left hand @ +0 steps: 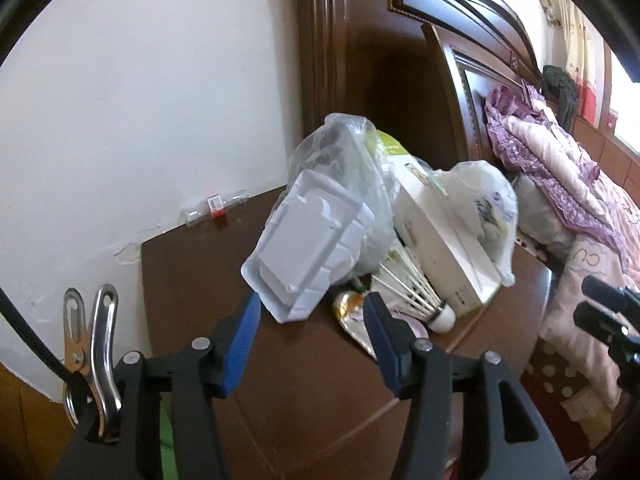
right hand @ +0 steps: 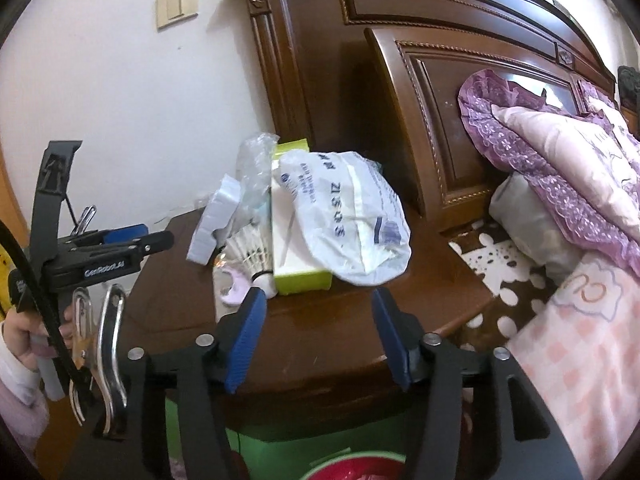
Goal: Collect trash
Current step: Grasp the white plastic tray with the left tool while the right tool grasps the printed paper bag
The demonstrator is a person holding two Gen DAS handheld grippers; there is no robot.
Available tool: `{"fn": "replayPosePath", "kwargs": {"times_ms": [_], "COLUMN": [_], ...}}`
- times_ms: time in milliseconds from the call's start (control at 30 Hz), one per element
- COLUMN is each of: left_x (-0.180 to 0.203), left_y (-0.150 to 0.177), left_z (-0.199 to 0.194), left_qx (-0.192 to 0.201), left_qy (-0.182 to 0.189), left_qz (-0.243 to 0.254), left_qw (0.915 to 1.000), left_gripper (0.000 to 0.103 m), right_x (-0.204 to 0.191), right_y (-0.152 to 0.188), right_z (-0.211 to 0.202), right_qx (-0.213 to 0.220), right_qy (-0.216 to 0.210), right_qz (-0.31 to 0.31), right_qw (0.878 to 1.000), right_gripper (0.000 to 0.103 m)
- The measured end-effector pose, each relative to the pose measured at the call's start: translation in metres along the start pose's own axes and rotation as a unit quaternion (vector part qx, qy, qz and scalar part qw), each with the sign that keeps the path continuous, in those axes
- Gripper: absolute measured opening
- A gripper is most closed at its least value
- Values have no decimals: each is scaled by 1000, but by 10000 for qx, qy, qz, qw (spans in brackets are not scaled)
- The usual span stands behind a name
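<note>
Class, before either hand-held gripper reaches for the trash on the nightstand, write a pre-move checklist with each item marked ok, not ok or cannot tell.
1. Left hand-held gripper open and holding nothing: ok.
2. Right hand-held gripper open and holding nothing: ok.
3. White foam tray within clear view, nothing on top of it: ok.
4. Printed plastic bag free to lift: not ok, it drapes over the white and green box.
5. Shuttlecock free of the pile: cannot tell.
6. Trash container ready: cannot tell.
</note>
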State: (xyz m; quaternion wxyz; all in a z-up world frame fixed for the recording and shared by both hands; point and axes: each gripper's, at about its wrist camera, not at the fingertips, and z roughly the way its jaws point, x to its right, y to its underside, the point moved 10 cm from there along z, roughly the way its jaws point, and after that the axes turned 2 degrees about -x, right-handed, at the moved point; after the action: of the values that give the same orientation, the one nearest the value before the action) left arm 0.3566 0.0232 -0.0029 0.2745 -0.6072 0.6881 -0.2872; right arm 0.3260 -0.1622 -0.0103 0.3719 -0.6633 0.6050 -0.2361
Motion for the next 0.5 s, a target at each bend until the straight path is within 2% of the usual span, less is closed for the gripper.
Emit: {"fn": "replayPosePath", "kwargs": {"times_ms": [167, 233, 300, 433, 500], "left_x": [-7, -11, -13, -10, -9], "left_y": [-18, -27, -33, -34, -37], "left_z": [17, 25, 30, 44, 48], "left_qx": [-45, -31, -33, -337, -267], "left_qy": [186, 304, 411, 879, 973], "left_qz": [204, 311, 429, 740, 845], "left_qw": [9996, 9990, 9982, 9928, 9913], "left_gripper": [60, 69, 77, 87, 90], "right_x": [16, 24, 29, 31, 30], "right_y": [-15, -22, -26, -35, -39], "right_z": [27, 36, 44, 58, 63], "right_qx": [-151, -147, -165, -93, -68], "right_qy": [71, 9, 4, 80, 149], "right_qz": [26, 138, 108, -202, -404], "right_qw": [9999, 9998, 9998, 9997, 9991], "right_gripper": [60, 63, 70, 74, 76]}}
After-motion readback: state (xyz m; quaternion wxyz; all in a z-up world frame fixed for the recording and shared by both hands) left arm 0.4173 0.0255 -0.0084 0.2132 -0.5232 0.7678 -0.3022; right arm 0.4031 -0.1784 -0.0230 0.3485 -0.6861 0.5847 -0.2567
